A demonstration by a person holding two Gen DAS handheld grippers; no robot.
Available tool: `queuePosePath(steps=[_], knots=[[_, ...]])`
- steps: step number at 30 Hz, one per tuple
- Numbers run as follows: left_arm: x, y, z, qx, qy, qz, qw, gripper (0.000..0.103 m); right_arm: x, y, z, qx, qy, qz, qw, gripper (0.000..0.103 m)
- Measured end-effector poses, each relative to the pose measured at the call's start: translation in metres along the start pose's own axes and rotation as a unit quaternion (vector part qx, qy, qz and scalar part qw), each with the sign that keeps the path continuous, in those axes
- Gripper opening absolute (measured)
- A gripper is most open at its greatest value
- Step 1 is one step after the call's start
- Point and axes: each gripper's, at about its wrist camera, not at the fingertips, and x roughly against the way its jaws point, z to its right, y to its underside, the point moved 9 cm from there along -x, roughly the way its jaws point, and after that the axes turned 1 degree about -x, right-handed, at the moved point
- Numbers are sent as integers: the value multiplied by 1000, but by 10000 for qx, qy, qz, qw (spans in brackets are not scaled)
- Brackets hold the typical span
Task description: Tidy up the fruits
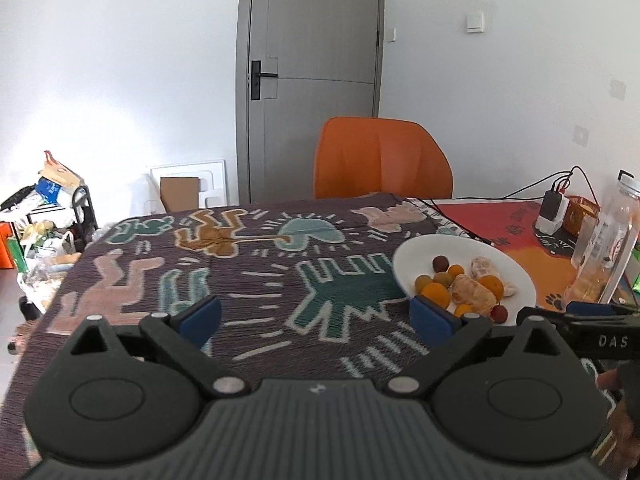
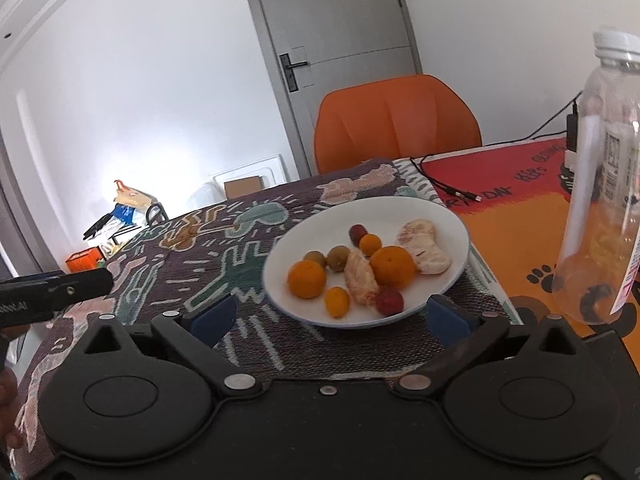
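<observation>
just ahead of the right gripper [image 2: 332, 316], jaws released, sits the fruit plate [image 2: 448, 216]; left gripper [image 1: 316, 316] jaws released too, plate to their right.

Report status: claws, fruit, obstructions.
Left claw open, empty. Right claw open, empty, short of white plate. Fruit all on plate, untouched. Clear bottle stands right of plate.

From my left wrist view, my left hand-held gripper's right finger pad [image 1: 430, 314] covers the near rim of the plate [image 1: 516, 276]. The bottle [image 1: 604, 248] is cut off by the frame's right edge, its label too blurred to read. The clutter on the floor [image 1: 44, 216] is too small to identify.
</observation>
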Motion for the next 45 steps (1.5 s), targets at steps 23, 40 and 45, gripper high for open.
queuePosePath(steps=[23, 40, 45], knots=[[63, 22, -56, 280, -436, -194, 9985, 103, 38, -1, -38, 329, -129, -85, 9993, 103], [97, 40, -88, 330, -838, -200, 9957, 103, 58, 5, -61, 457, -476, -83, 9978, 103], [100, 42, -89, 354, -852, -206, 9955, 103, 60, 9, -66, 506, -535, -89, 9972, 103]])
